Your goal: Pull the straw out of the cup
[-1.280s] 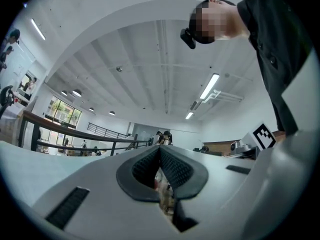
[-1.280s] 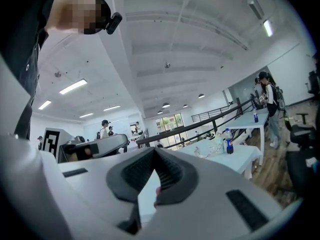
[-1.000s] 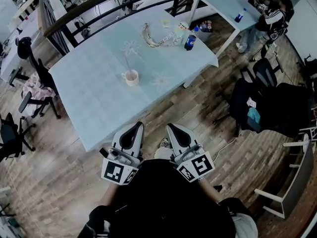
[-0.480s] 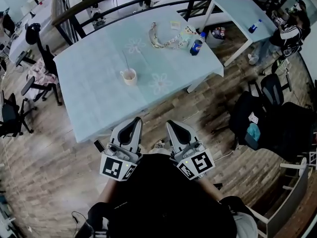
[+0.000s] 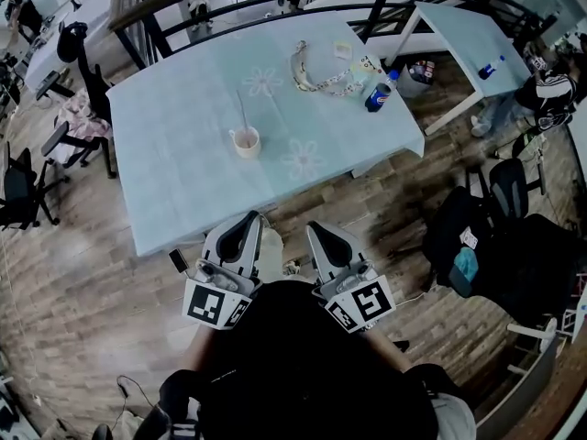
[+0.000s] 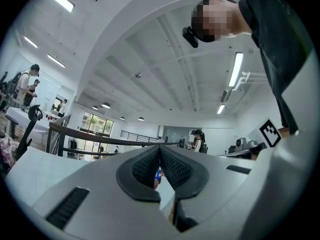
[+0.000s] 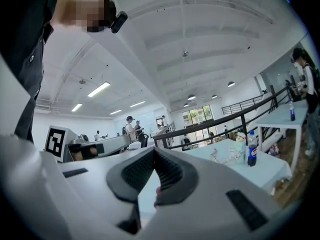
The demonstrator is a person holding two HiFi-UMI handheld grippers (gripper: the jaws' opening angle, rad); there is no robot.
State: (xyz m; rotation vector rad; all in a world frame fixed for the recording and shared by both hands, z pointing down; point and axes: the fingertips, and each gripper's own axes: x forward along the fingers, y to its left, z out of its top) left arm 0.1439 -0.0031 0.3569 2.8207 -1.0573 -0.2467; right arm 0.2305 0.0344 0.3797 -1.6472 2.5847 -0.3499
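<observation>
While held near the person's body, the grey left tool point(image 5: 249, 220) and right tool point(image 5: 313, 228) both have jaws pressed together, empty. Well ahead, a small white cup point(image 5: 245, 143) stands on the pale blue desk point(image 5: 174, 183), a thin pale straw point(image 5: 241, 111) inside.

Head camera looking steeply down on your table point(image 5: 183, 181), left gripper point(image 5: 250, 218) and right gripper point(image 5: 313, 227) cameras tilting upward, right sharing the far bottle point(image 5: 377, 96).

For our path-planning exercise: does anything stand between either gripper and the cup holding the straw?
Nothing visible does. Only bare tablecloth lies between the left gripper, the right gripper and the cup with its straw. The bottle sits well off to the right.
</observation>
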